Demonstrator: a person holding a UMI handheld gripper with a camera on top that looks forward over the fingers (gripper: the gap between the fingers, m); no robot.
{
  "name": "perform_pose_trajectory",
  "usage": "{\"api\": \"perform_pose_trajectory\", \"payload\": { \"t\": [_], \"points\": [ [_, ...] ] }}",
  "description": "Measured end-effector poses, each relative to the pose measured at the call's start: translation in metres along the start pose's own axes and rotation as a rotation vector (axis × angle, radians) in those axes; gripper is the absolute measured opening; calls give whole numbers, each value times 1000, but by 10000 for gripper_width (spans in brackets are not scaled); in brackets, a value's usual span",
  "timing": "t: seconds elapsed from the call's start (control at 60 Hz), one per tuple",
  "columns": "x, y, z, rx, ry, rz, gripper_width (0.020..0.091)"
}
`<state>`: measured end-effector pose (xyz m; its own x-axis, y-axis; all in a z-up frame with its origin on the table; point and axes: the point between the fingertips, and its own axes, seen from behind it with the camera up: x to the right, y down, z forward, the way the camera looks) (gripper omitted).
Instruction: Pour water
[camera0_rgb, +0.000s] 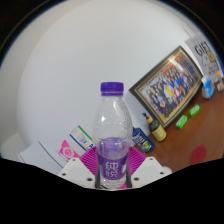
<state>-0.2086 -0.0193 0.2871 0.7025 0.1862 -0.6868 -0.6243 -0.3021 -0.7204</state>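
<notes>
A clear plastic water bottle (112, 135) with a purple cap (112, 88) and a purple label stands upright between my gripper's (112, 172) two fingers. Both magenta pads (88, 163) press against its lower body, so the gripper is shut on the bottle. The bottle looks lifted, with the white wall behind it. Its base is hidden behind the fingers.
A framed group photo (174, 85) leans against the wall to the right, above a wooden surface (190, 150). Small bottles (147, 132) and a green and yellow item (182, 123) sit near it. White boxes and papers (75, 140) lie left of the bottle.
</notes>
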Motion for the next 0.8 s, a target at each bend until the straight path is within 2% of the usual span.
{"api": "perform_pose_trajectory", "payload": {
  "t": [0.15, 0.283, 0.483, 0.733, 0.75, 0.8],
  "points": [
    [48, -43, -12, 54, 69, -338, 350],
    [117, -58, -10, 31, 188, -562, 349],
    [226, -33, -8, -57, 300, -707, 350],
    [288, 9, -8, -134, 325, -686, 360],
    [285, 5, -7, -101, 311, -690, 354],
    [285, 8, -10, -96, 306, -695, 353]
  ]
}}
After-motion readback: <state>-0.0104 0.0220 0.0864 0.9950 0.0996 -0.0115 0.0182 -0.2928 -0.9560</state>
